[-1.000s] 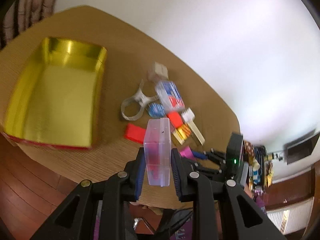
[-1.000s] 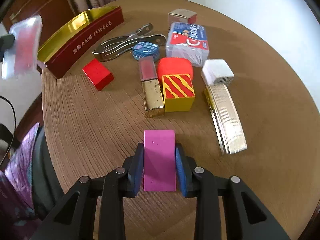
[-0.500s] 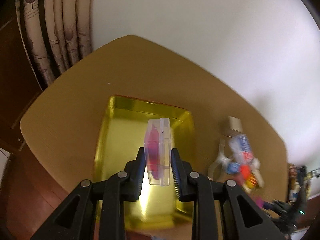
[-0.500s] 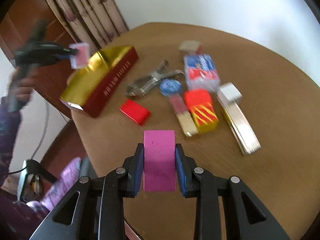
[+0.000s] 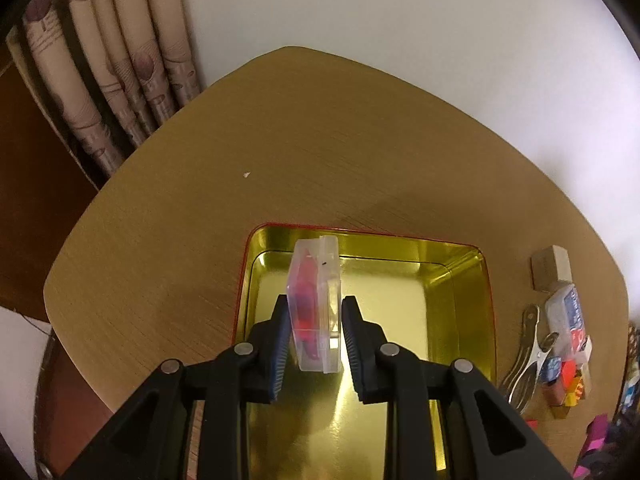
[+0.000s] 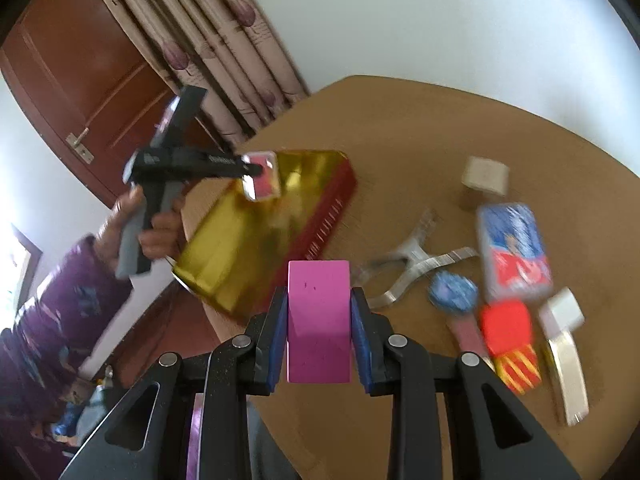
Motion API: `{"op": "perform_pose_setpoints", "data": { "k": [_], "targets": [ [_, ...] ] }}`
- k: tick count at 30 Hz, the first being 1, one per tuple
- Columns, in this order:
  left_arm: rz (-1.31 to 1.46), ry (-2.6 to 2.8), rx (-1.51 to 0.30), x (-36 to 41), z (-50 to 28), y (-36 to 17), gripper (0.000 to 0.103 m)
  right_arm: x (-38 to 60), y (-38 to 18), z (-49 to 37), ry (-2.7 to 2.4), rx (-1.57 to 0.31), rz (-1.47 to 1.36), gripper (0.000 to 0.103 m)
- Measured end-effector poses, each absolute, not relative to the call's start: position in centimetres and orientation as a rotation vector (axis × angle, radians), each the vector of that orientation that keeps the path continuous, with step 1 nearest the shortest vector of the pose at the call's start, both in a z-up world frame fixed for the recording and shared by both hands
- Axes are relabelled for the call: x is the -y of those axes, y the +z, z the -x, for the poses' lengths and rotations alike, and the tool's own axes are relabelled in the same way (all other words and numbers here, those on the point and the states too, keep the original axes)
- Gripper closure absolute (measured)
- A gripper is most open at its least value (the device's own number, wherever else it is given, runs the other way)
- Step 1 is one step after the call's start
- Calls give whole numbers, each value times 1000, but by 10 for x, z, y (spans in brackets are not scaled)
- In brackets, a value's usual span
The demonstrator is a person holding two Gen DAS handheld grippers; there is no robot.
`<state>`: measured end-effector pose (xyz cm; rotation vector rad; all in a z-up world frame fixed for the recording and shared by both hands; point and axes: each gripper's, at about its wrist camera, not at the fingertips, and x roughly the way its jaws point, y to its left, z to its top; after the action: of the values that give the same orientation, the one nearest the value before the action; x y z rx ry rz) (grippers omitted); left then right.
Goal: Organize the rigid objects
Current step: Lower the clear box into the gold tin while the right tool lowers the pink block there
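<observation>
- Since a second ago, the left gripper (image 5: 315, 308) has swung away from the clutter and now sits over the gold tray (image 5: 468, 280). The right gripper (image 6: 319, 296) has lifted, so the table (image 5: 320, 140) lies farther below it.
- The left gripper is clamped on a clear plastic box (image 5: 314, 280) with red and purple contents. The box stands on edge between the blue pads and leans slightly left.
- In the left wrist view the box is above the tray's far left part. In the right wrist view it hangs clear of the tray, near its far rim.
- The right gripper is clenched on a pink block (image 6: 319, 320), which stands upright between its pads and is off the table.
- A left hand (image 6: 148, 224) grips the left gripper's handle, and a purple patterned sleeve (image 6: 48, 312) runs back from it.
- The tray is shiny gold inside with a dark red outer wall, and it sits near the table's edge. Nothing lies on the part of its floor that shows.
- To the right of the tray lies a metal clip (image 6: 412, 268), with a beige cube (image 6: 486, 178) beyond it.
- Near the clip are a blue-and-red pack (image 6: 514, 248) and a small blue round tin (image 6: 454, 292).
- Closer in are a red block with yellow stripes (image 6: 510, 344), a white cube (image 6: 562, 312) and a pale metallic bar (image 6: 572, 380); this group is blurred.
- Behind the table hang patterned curtains (image 5: 120, 60), next to a brown door (image 6: 80, 80).
</observation>
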<state>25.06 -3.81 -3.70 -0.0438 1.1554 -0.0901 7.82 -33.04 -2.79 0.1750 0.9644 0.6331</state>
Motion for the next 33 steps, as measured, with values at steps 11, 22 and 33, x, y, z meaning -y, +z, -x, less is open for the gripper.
{"op": "perform_pose_setpoints", "data": {
  "k": [11,22,33],
  "targets": [
    [-14,-124,-1032,34,-241,-16,65,230,-40,-164,679,-1039,-188,76],
    [119,-171,-933,-8,-137,14,65,178,-81,-228,533,-1145,-97,75],
    [102,-230,-1033,19,-90,-3,65,238,-51,-181,512,-944,-359,55]
  ]
}}
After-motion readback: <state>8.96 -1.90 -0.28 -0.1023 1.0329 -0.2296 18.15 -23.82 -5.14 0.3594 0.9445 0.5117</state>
